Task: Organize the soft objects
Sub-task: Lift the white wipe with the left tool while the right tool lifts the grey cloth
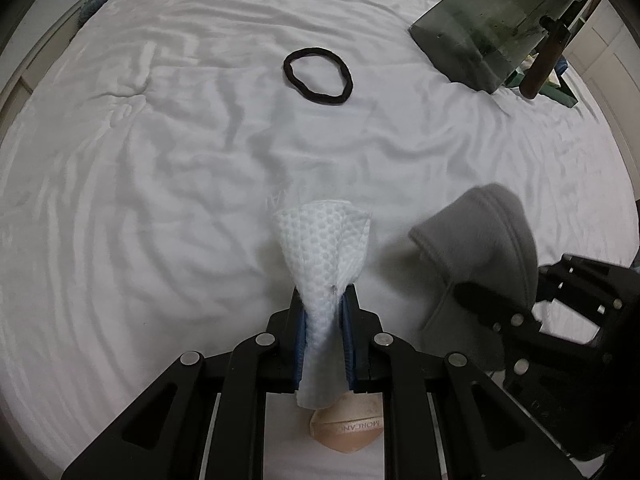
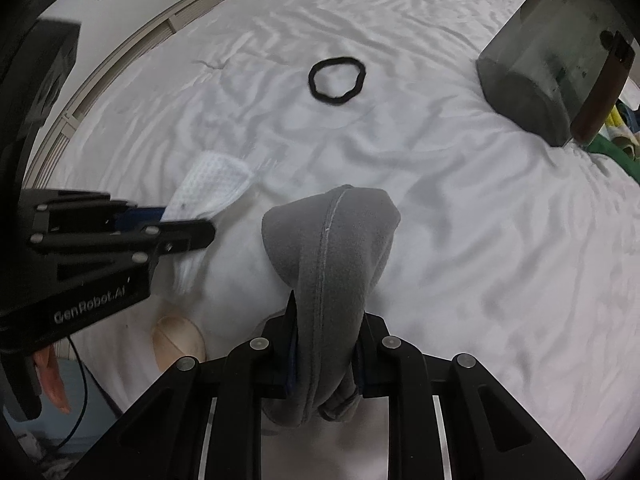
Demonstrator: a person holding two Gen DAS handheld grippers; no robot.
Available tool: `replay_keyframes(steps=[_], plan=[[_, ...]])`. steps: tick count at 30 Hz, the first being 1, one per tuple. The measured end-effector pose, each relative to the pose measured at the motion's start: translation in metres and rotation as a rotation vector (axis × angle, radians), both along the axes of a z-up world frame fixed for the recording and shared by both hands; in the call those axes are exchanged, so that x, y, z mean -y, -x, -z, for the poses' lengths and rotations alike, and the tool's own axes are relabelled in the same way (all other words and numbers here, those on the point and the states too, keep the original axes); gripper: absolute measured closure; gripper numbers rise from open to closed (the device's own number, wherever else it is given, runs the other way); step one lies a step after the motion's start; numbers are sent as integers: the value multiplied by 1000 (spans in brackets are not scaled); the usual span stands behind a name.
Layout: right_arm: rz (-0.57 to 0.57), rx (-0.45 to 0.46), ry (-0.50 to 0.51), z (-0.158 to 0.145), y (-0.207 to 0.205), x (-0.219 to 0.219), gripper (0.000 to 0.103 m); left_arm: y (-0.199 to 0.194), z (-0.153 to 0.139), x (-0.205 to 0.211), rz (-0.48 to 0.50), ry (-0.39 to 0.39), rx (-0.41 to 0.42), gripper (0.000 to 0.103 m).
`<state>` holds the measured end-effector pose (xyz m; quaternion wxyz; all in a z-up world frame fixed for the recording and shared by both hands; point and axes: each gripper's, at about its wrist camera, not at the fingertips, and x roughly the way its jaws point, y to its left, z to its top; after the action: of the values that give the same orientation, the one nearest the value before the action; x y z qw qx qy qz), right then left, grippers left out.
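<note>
Soft things lie spread over the white bed sheet (image 1: pixel 140 208), rumpled all across. At its far right corner sits the dark see-through bin (image 1: pixel 492 24). Nearer, the grey fleece cloth (image 2: pixel 332 256) hangs bunched above the sheet, the right gripper (image 2: pixel 326 344) clamped tight on it. Beside it, the left gripper (image 1: pixel 325 320) pinches the white dimpled cloth (image 1: pixel 324 248), also lifted. Farther off, the black hair band (image 1: pixel 318 76) lies flat in a loop. Below the left gripper rests a small beige puff (image 1: pixel 346 436).
</note>
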<state>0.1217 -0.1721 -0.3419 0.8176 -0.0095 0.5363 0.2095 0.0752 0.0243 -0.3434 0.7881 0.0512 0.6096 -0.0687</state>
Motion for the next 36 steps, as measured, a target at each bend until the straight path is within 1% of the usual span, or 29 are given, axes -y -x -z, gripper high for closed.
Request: replay_keyframes(steps=[5, 9, 21, 30, 36], plan=[[2, 14, -8, -10, -4, 7, 84, -1, -8, 11, -4, -34, 17, 90], [-5, 19, -7, -16, -2, 13, 84, -3, -14, 20, -8, -45, 28, 90], [-10, 8, 3, -12, -10, 19, 84, -5, -14, 20, -18, -94, 44, 90], [-20, 2, 1, -10, -12, 16, 84, -2, -18, 15, -30, -106, 48, 90], [-41, -2, -8, -12, -10, 19, 84, -1, -21, 19, -38, -119, 46, 90]])
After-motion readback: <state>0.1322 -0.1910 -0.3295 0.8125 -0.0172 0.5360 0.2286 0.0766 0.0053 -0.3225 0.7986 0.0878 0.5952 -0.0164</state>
